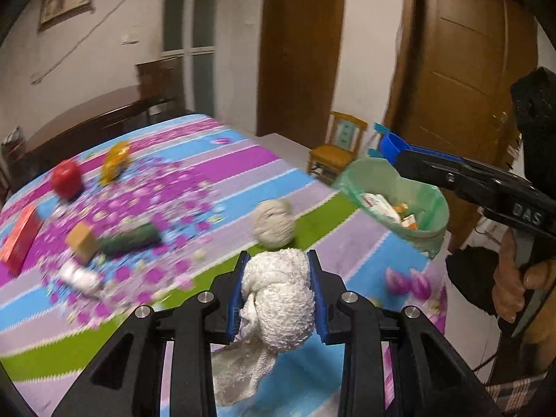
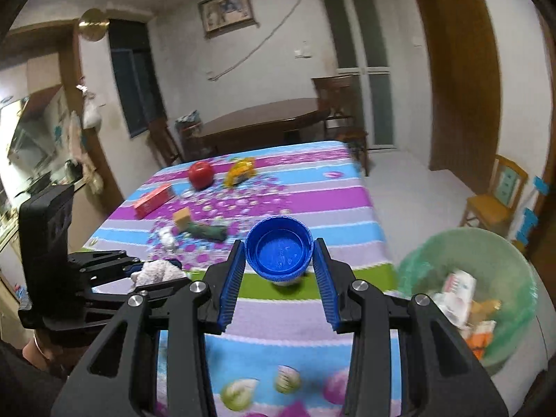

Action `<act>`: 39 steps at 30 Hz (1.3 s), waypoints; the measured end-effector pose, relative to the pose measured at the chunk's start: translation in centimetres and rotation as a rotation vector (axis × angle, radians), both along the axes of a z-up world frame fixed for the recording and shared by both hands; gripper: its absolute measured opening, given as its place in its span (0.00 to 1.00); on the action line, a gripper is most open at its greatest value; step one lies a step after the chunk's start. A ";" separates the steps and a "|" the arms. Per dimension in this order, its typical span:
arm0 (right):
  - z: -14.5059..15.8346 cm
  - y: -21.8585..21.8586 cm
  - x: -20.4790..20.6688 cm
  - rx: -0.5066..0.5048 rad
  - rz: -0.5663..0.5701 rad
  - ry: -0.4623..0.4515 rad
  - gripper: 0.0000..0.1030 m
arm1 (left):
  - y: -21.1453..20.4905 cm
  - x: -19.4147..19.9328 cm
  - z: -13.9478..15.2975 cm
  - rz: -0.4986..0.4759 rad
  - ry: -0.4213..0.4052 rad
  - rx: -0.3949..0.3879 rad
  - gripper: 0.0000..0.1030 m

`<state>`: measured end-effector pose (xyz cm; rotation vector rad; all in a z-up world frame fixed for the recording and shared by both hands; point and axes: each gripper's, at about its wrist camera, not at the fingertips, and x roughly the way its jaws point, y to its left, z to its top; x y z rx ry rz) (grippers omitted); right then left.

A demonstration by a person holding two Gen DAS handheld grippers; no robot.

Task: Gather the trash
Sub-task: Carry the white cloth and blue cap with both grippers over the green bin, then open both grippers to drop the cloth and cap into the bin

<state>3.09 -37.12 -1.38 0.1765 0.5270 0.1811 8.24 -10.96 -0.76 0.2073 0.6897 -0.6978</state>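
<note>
While carrying the blue cap (image 2: 278, 248) clamped in the right gripper (image 2: 279, 264) toward the green-lined bin (image 2: 514, 253) off the table's right edge, keeping level, releasing only above its mouth, left gripper (image 1: 278, 292) pinching the white rag (image 1: 281, 299).

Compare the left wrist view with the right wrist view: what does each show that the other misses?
Only the left wrist view shows the brown door, a grey-white wad lying on the table, and the right hand on its handle. Only the right wrist view shows the dark window, the round gold wall disc and the open inside of the blue cap. Both show the striped tablecloth, red apple, green-lined bin, left gripper shut on the white cloth, and right gripper shut on the cap.
</note>
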 end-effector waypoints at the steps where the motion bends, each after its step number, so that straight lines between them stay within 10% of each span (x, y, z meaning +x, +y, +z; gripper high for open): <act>1: 0.1 -0.8 -0.3 -0.001 -0.019 -0.001 0.37 | -1.0 0.3 0.1 -0.011 0.002 0.001 0.33; 21: -0.3 -16.8 -1.2 -0.076 -0.292 0.165 0.37 | -25.8 5.4 1.9 -0.316 -0.046 0.081 0.33; 39: -5.0 -21.7 0.1 -0.054 -0.362 0.285 0.37 | -33.0 7.4 -4.3 -0.353 0.024 0.147 0.33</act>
